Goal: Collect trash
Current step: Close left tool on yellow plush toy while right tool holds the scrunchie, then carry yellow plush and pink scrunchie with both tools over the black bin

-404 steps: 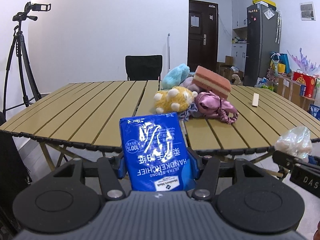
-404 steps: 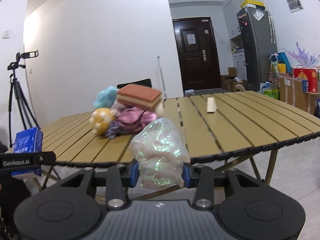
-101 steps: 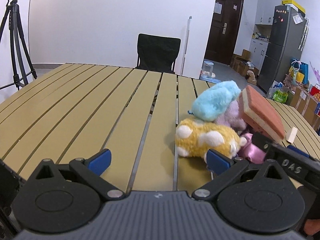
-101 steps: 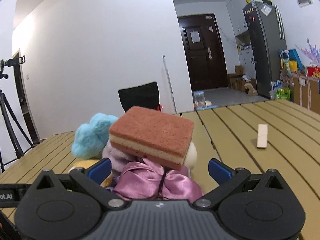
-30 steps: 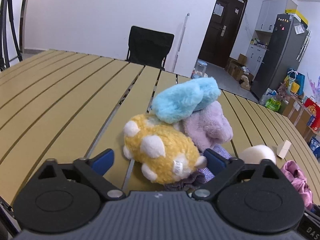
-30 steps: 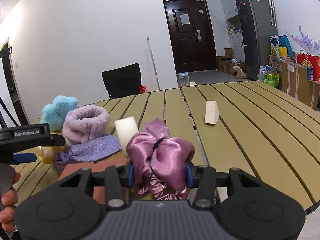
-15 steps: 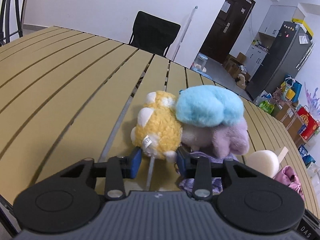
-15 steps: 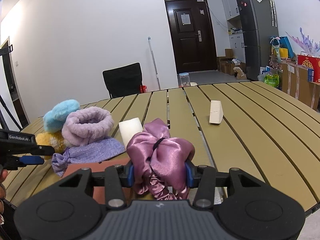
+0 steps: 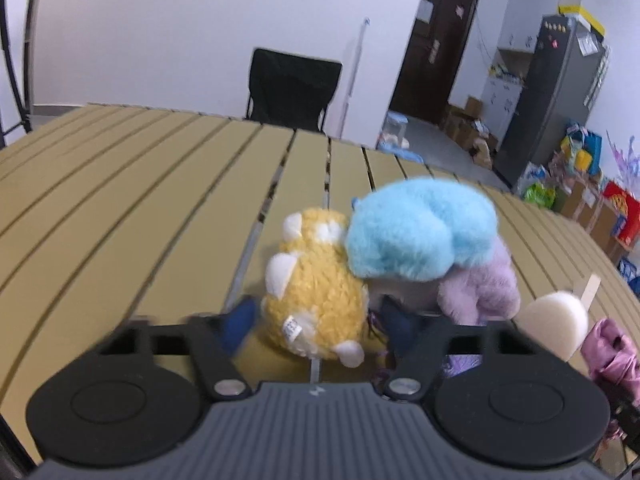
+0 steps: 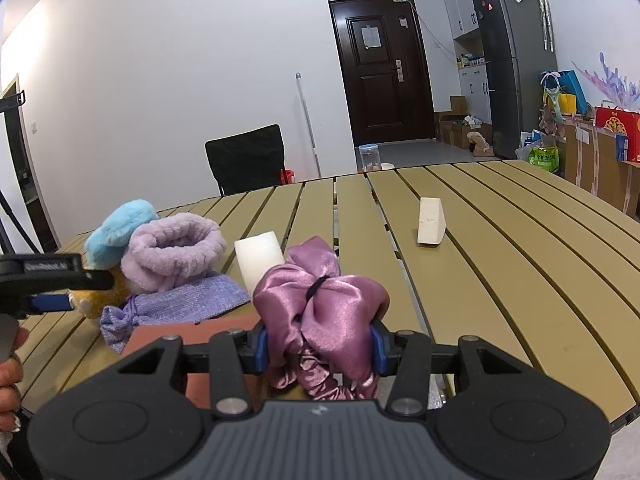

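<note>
Left gripper [image 9: 314,318] closed around the yellow plush toy [image 9: 316,292], blue pads pressing its woolly flanks near the tagged end; long axis running straight away from the jaws, white spikes along the back. Leaning on that toy's far right shoulder: a fluffy blue plush [image 9: 420,236], long-piled and rounded, likely to tumble once the yellow one lifts. Right of the yellow toy, touching the blue one from below, a lilac terry headband [image 9: 484,286]; farther right, a smooth white sponge [image 9: 556,326].

Right gripper [image 10: 318,346] clamped on the glossy purple satin scrunchie [image 10: 320,308], folds bulging above both pads, gathered by a black elastic. Just behind the scrunchie on the slatted table [image 10: 500,248], the same white sponge; well beyond, a pale wedge [image 10: 430,222] standing alone. Left of the scrunchie, a woven lavender pouch [image 10: 176,310].
</note>
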Action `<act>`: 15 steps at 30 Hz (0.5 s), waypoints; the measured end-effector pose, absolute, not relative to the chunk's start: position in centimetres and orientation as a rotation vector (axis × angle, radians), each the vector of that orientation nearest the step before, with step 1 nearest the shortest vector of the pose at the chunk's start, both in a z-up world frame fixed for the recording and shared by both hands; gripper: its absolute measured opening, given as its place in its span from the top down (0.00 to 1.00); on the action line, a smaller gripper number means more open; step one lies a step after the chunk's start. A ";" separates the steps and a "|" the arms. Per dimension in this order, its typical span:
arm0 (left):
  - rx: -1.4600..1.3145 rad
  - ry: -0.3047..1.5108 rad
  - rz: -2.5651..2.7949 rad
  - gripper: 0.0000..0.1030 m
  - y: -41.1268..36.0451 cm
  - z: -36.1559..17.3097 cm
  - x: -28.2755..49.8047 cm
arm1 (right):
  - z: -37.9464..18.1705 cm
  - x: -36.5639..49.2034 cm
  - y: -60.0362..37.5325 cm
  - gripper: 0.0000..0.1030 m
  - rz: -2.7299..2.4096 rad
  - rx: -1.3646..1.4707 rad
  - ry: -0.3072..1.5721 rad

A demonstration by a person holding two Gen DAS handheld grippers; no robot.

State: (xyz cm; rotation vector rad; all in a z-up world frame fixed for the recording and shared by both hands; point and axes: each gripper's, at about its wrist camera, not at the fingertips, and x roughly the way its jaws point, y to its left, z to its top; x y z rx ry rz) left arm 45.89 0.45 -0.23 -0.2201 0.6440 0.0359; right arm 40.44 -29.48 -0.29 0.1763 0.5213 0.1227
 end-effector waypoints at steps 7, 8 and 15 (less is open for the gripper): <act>-0.137 0.545 0.117 0.53 0.1 0.6 44.7 | -0.4 40.5 -29.5 0.56 0.125 0.178 0.522; -0.100 0.523 0.137 0.53 -0.2 0.9 44.2 | -0.4 40.5 -29.5 0.56 0.125 0.178 0.522; 0.132 0.377 0.240 0.53 -3.2 1.8 40.5 | -0.3 40.2 -29.5 0.56 0.125 0.184 0.513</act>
